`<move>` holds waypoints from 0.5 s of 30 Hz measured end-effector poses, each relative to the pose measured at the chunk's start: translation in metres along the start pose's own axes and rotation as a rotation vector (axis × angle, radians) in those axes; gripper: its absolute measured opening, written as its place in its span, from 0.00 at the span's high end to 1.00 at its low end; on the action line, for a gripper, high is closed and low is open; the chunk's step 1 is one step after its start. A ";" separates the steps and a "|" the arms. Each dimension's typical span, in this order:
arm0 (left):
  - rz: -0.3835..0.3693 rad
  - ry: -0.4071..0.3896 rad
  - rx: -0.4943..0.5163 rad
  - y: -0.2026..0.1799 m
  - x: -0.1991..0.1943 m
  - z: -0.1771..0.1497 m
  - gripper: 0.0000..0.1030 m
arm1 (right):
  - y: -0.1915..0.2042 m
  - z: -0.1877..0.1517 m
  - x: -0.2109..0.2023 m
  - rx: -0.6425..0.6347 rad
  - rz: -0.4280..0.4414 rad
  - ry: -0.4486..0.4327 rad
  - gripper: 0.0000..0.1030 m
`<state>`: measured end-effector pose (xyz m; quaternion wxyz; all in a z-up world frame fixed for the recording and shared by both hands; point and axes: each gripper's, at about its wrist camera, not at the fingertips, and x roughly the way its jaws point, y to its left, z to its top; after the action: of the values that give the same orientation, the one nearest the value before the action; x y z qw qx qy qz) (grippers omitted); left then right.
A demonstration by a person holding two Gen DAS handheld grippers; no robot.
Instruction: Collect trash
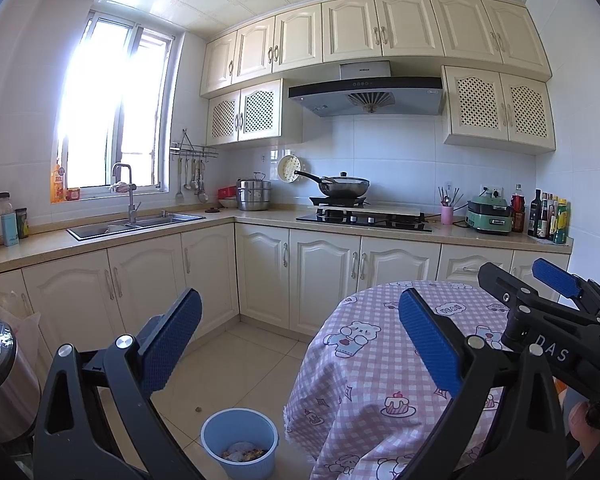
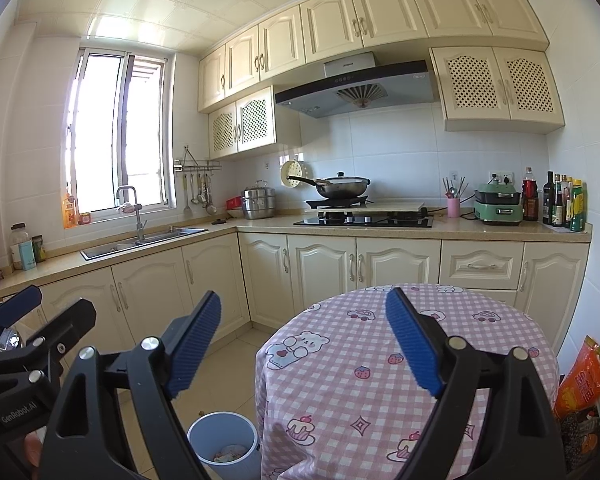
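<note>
Both grippers held about level, tilted slightly down, side by side over the near edge of the round table [image 1: 380,364] with its pink checked cloth.

Left gripper [image 1: 300,344]: jaws spread wide, 2 blue ribbed pads apart, nothing between them, nothing gripped. Left pad out past the table's left edge, right pad over the cloth. Seen again from the right wrist camera at far left, black frame and 1 blue pad well to the left of the table.

Right gripper [image 2: 304,340]: jaws likewise spread wide, empty, nothing touched. Right pad over the cloth, left pad beyond the table's left edge above the floor. From the left wrist camera visible over the table's right side, frame black, with part of a hand [image 1: 580,424] under it.

Blue bin [image 1: 239,440] on the floor tiles, just beside the table's left foot, under the cloth's hanging edge. Inside: a small heap of trash [image 1: 243,453], pale scraps with some yellow and dark bits, covering only the bottom. 1 small brown crumb [image 1: 198,409] on the tiles just beyond the bin, away from the table.

Orange snack bag [image 2: 580,376] standing to the right of the table, above a darker packet. Tabletop itself bare apart from its printed cloth.
</note>
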<state>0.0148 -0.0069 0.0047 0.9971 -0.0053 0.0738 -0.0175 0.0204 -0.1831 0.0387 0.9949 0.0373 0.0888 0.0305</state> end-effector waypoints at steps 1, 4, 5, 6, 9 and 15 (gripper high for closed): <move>0.000 0.000 0.000 0.000 0.000 0.000 0.07 | 0.000 0.000 0.000 0.000 0.001 0.000 0.19; 0.001 0.002 0.001 0.000 0.001 0.000 0.07 | -0.001 -0.001 0.002 -0.001 0.004 0.002 0.19; 0.001 0.002 0.001 0.000 0.001 0.000 0.07 | -0.001 -0.001 0.001 -0.002 0.004 0.002 0.19; 0.000 0.002 0.001 0.000 0.001 -0.001 0.07 | -0.001 0.000 0.002 -0.002 0.004 0.001 0.19; -0.001 0.003 0.002 0.000 0.001 -0.002 0.07 | -0.001 -0.001 0.002 -0.002 0.005 0.002 0.19; -0.003 0.004 0.003 0.000 0.002 -0.002 0.07 | 0.000 0.000 0.004 -0.005 0.008 0.003 0.19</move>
<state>0.0163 -0.0066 0.0024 0.9969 -0.0037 0.0757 -0.0191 0.0238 -0.1832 0.0376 0.9947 0.0353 0.0900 0.0350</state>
